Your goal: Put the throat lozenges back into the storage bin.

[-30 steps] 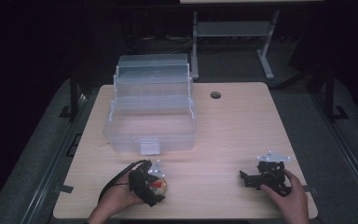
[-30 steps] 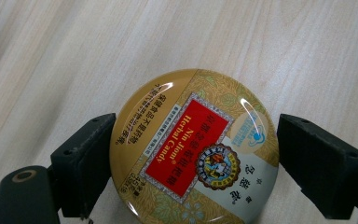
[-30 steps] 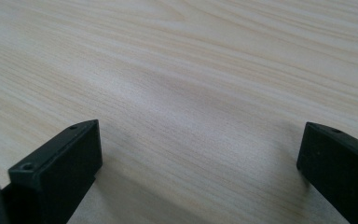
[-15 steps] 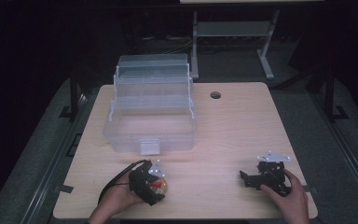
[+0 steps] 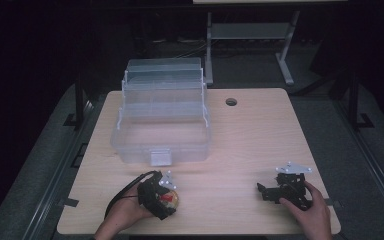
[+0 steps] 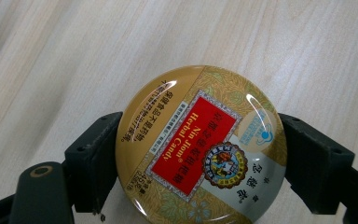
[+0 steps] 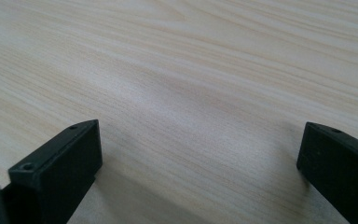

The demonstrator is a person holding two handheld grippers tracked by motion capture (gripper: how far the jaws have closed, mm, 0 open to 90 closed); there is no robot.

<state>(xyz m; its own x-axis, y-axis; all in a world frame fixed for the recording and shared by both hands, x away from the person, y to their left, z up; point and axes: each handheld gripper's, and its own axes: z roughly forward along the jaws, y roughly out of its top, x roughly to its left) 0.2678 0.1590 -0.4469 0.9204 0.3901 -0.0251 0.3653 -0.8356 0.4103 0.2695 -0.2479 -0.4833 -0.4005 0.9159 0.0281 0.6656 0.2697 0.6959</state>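
Step in hand: round candy tin (image 6: 200, 147) gripped, apparently ready for carrying; likely bound for the clear plastic box (image 5: 161, 120), judging by the open tiers.
Tin's place: near front edge of the wooden table (image 5: 260, 135), left of centre, in front of the box and apart from it; gold lid with red label facing up.
Left gripper (image 5: 158, 196): closed on the tin, one black jaw pressed to each side of the rim, as seen in the left gripper view; whether the tin rests on the wood or is just clear of it, impossible to tell.
Right gripper (image 5: 262, 191): jaws spread wide, nothing between them, bare tabletop beneath in the right gripper view.
Left hand (image 5: 122, 217): low over the front edge, wrapped round the gripper's rear, jaws pointing forward and to the right, cable looping off to the side.
Right hand (image 5: 307, 210): near the front right corner, low, well apart from tin and box, jaws turned toward the table's middle.
Next move, as a judgement: lift straight up, keep the tin level, carry forward over the box's front wall and latch (image 5: 160, 156), lower into the bottom compartment, then release.
Risk: smooth curved rim, slight grip area; slipping possible if tilted.
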